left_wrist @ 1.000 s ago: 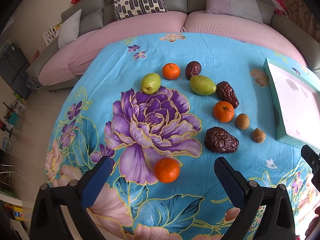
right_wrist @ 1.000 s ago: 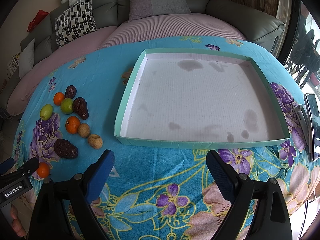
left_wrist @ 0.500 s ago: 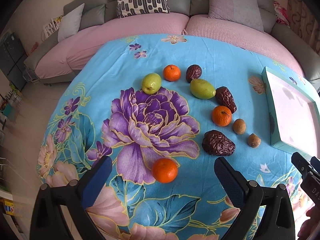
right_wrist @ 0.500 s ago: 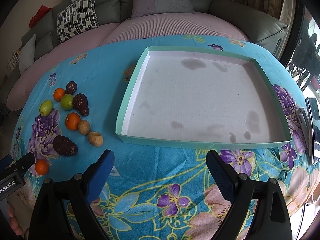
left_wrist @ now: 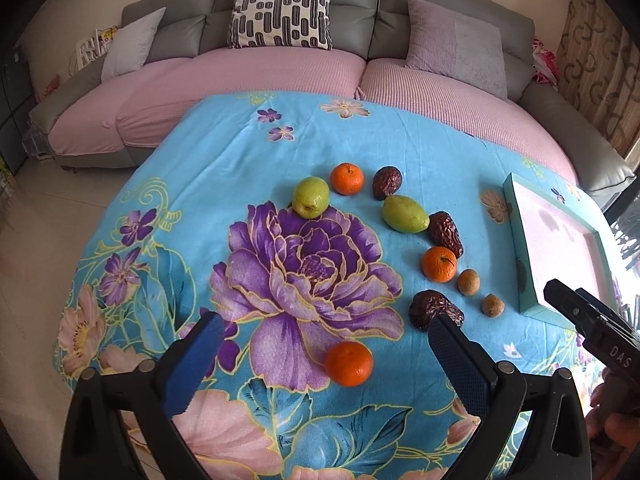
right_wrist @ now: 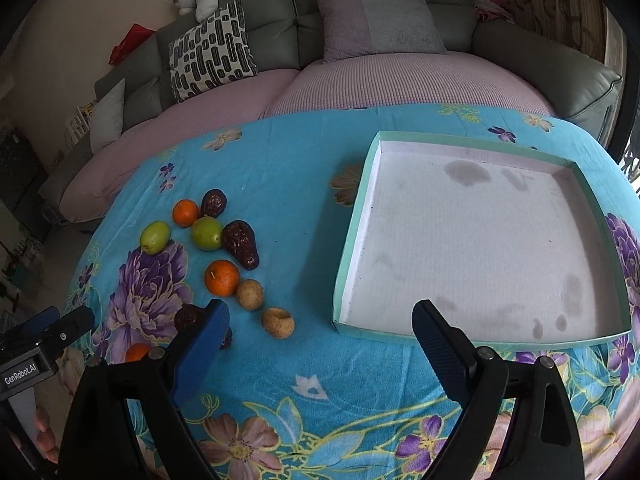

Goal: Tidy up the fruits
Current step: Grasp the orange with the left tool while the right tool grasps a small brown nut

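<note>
Since a second ago you have tipped both cameras up: the sofa (left_wrist: 280, 76) fills more of each view and the fruit sits lower in the left picture, while none of the fruit has shifted on the cloth.

Your left gripper (left_wrist: 324, 364) hangs over the blue floral tablecloth (left_wrist: 224, 168) with its jaws spread wide and nothing between them but the nearest orange (left_wrist: 349, 363), which lies on the cloth untouched. Beyond it the fruit curves in a loose arc: a wrinkled dark date (left_wrist: 435, 312) just behind your right fingertip, two small brown longans (left_wrist: 469, 282) (left_wrist: 493, 305), a second orange (left_wrist: 439, 264) touching another date (left_wrist: 446, 232), a green fruit (left_wrist: 405, 214), a third date (left_wrist: 387, 182), a third orange (left_wrist: 347, 178) and a rounder green fruit (left_wrist: 311, 202).

Your right gripper (right_wrist: 320, 334) is also spread open and holds nothing. It points at the bare cloth between the fruit and the near left corner of the teal-rimmed tray (right_wrist: 352, 240), whose stained white floor holds no fruit. Every piece lies to the left of the tray, well apart from its rim.
</note>
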### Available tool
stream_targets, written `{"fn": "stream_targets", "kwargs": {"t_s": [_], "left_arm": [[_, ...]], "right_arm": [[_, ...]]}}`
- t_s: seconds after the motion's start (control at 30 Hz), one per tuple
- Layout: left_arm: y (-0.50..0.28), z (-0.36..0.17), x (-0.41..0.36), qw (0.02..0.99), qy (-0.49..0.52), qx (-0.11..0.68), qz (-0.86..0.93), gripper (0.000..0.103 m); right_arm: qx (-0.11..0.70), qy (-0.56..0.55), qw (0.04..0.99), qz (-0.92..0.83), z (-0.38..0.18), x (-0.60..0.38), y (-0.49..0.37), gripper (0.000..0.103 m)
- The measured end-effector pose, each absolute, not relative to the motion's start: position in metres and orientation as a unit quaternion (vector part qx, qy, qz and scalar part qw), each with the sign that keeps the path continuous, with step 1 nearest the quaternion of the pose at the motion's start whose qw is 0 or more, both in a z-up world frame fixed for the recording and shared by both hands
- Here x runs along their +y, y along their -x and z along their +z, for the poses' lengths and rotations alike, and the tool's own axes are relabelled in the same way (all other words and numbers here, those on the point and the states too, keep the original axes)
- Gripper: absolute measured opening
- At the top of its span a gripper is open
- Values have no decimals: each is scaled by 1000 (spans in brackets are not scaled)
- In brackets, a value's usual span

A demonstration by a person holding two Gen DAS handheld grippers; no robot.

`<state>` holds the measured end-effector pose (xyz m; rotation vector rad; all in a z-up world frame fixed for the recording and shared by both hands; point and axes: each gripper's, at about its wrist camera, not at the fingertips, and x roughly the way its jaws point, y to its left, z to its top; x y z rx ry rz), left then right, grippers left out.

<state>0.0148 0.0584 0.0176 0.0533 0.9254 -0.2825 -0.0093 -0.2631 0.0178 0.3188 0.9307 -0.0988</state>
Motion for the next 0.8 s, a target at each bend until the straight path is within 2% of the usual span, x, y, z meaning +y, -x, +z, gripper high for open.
{"fn": "stream_targets", "kwargs": {"t_s": [0.1, 0.13, 0.17, 0.2, 0.27, 0.33, 0.43, 0.5, 0.63, 0.7, 0.8], "left_arm": [[-18, 4, 59, 872, -21, 469, -140, 102], [-18, -3, 57, 866, -28, 478, -141, 101], [-19, -9, 56, 861, -31, 487, -142, 98], [-19, -15, 55, 855, -30, 496, -147, 92], [-22, -26, 53, 841, -21, 516, -163, 87], [-24, -35, 50, 832, -18, 528, -169, 80], [-28, -47, 46, 824, -18, 540, -171, 65], [-31, -58, 44, 816, -16, 552, -172, 51], [-33, -71, 42, 805, -8, 567, -177, 47], [-32, -77, 42, 803, -6, 568, -179, 46], [-33, -82, 41, 799, -4, 573, -183, 38]], "right_arm": [[452, -168, 876, -12, 14, -258, 1, 90], [455, -170, 874, -6, 12, -256, -1, 85], [460, -172, 871, -1, 9, -255, -3, 72], [464, -174, 868, 4, 6, -253, -5, 63], [476, -175, 862, 13, 0, -251, -10, 59], [489, -169, 856, 23, -7, -246, -15, 50], [515, -157, 842, 36, -19, -238, -22, 45], [529, -145, 835, 35, -28, -233, -26, 36], [541, -135, 830, 25, -36, -234, -31, 31], [543, -133, 829, 19, -37, -235, -32, 24], [543, -138, 828, 21, -38, -237, -31, 24]]}}
